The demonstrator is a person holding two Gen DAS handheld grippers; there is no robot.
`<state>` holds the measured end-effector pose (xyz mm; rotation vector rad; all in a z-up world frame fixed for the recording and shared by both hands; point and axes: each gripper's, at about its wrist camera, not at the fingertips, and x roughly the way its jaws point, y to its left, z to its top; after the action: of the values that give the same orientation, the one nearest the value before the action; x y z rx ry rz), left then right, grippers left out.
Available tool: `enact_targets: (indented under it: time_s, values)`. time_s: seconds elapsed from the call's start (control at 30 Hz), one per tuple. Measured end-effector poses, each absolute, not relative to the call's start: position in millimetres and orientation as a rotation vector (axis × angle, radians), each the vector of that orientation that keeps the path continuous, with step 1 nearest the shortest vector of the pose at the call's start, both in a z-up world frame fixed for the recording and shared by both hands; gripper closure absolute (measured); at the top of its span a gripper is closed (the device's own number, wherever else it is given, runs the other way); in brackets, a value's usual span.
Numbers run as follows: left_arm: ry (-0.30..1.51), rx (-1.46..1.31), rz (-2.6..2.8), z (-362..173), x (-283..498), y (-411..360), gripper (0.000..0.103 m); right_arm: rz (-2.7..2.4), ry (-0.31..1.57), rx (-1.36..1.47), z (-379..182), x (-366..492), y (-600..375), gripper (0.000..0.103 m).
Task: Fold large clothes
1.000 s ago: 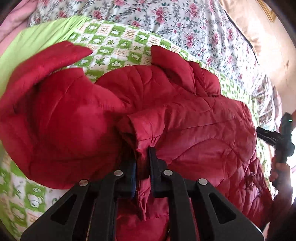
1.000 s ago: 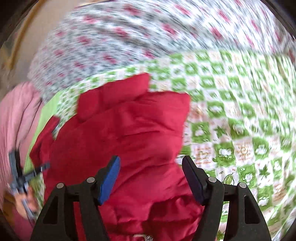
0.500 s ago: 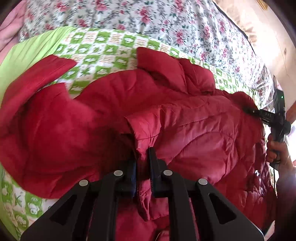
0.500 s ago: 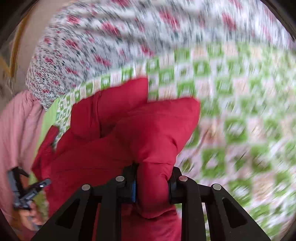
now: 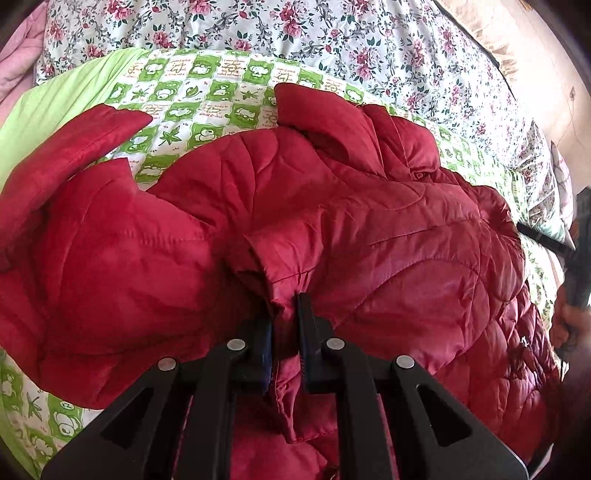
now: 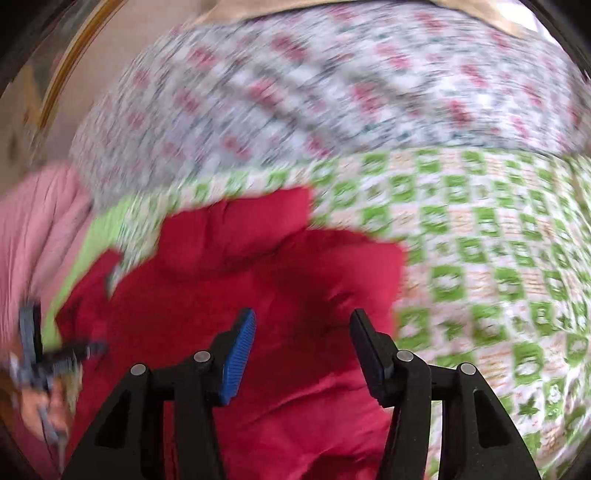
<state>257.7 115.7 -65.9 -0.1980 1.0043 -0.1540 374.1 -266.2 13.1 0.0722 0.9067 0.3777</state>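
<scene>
A red quilted jacket lies crumpled on a green-and-white checked blanket. My left gripper is shut on a folded edge of the jacket near its middle, and the cloth bunches up between the pads. One sleeve sticks out to the left. In the blurred right wrist view my right gripper hovers over the jacket. Its jaws are opening, and its fingers press on nothing. The right gripper also shows at the far right of the left wrist view, held by a hand.
A floral sheet covers the bed behind the blanket. Pink cloth and a plain lime-green cloth lie at the left. A beige wall rises at the right. The other gripper and its hand show at the left.
My right gripper had closed on a fold of the jacket and has now let it go and opened. The left gripper keeps its grip on the jacket's edge.
</scene>
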Motion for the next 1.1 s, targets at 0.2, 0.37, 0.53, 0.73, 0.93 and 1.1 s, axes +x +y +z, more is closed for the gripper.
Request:
enact_targets:
  time_s: [0.2, 0.37, 0.53, 0.73, 0.93, 1.1]
  values:
    - [0.990, -0.134, -0.148, -70.8, 255.8, 113.3, 0.088, 0.386, 1.058, 0.021, -57.2, 384.3, -259.4, 0.052]
    - [0.993, -0.117, -0.114, -80.3, 253.6, 110.1, 0.084, 0.369, 1.065, -0.013, -55.7, 386.1, -255.4, 0.052]
    - [0.985, -0.143, -0.077, -64.7, 241.0, 119.4, 0.072, 0.360, 1.080, 0.014, -50.1, 392.5, -248.0, 0.052]
    - [0.932, -0.164, -0.030, -35.7, 218.7, 141.8, 0.069, 0.394, 1.025, 0.058, -15.6, 370.7, -247.4, 0.050]
    - [0.874, -0.209, 0.075, -6.0, 226.4, 190.4, 0.068, 0.522, 0.990, 0.063, 8.0, 337.8, -225.7, 0.050]
    - [0.874, -0.206, 0.139, 2.6, 247.3, 223.5, 0.066, 0.598, 0.994, 0.057, 12.4, 317.0, -206.2, 0.050]
